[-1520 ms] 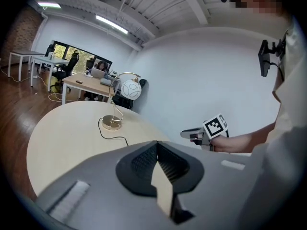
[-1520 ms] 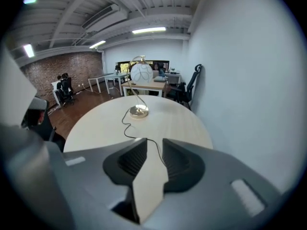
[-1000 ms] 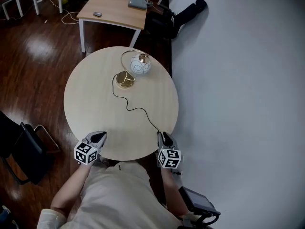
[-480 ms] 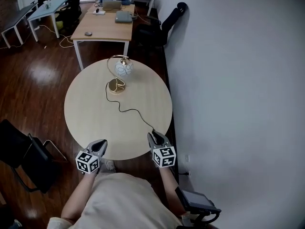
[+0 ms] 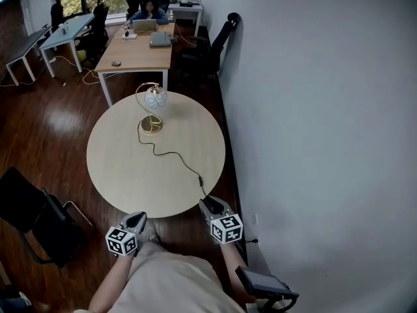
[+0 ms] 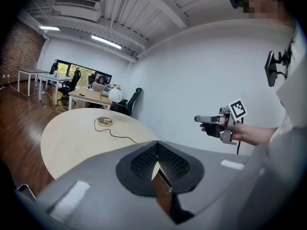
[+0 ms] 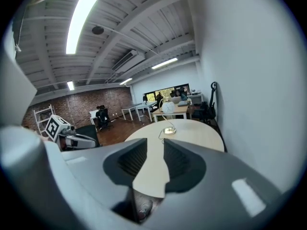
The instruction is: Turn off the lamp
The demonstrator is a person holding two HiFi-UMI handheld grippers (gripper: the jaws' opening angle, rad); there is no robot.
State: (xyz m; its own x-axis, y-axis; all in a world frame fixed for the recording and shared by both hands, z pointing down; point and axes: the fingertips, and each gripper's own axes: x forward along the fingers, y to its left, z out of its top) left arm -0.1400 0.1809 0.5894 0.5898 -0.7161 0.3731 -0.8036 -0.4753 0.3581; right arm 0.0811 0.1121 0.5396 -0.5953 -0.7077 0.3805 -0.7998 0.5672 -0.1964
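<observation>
The lamp, with a white globe shade (image 5: 155, 98) on a curved brass stem and round brass base (image 5: 151, 126), stands at the far side of the round wooden table (image 5: 124, 175). Its black cord (image 5: 171, 154) runs to an inline switch (image 5: 201, 181) near the table's near right edge. My right gripper (image 5: 210, 207) hovers just off that edge, short of the switch; its jaws have just been opening, with nothing between them (image 7: 154, 147). Beyond the near left edge hangs my left gripper (image 5: 135, 222), its pads together and empty (image 6: 157, 150). The lamp (image 6: 114, 95) shows far off.
A white wall (image 5: 313, 109) runs along the right, close to the table. A black chair (image 5: 32, 220) stands at the left on the dark wood floor. Behind the table is a desk (image 5: 133, 54) with a laptop, office chairs and a seated person.
The person has stepped back from the table. Both grippers have drawn away from its near edge toward the viewer, the right one leaving the cord's end. The lamp now looks farther off.
</observation>
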